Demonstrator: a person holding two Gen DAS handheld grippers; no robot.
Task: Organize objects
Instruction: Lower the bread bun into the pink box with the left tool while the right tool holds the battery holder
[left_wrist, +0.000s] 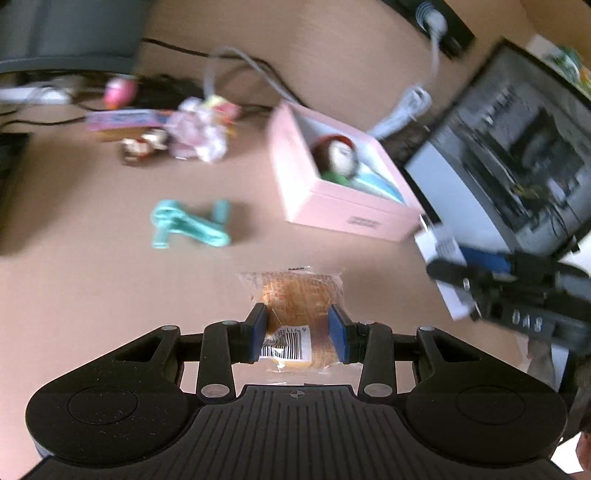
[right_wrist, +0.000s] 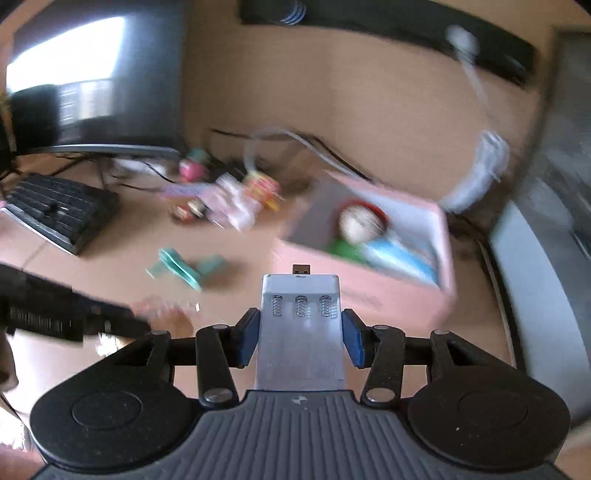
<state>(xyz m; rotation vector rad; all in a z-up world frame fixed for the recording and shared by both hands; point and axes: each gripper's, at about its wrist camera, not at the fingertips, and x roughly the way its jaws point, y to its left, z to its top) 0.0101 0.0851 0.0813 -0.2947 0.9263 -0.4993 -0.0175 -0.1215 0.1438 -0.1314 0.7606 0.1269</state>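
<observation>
Background items blurred: heap of pink and yellow toys (left_wrist: 195, 129) unidentifiable; doll-like figure with reddish hair (left_wrist: 338, 153) half hidden inside the open pink cardboard box (left_wrist: 332, 206), whose side print is illegible. Teal plastic clips (left_wrist: 188, 225) lie on the tan desk (left_wrist: 92, 295), well apart from the box. Left gripper (left_wrist: 298, 334) — blue pads closed on a clear-wrapped brown pastry packet (left_wrist: 295, 299); barcode label, digits unclear. Right gripper (right_wrist: 299, 338) clamps a white USB battery charger with three springs (right_wrist: 300, 325) just before the box — its lettering unreadable
</observation>
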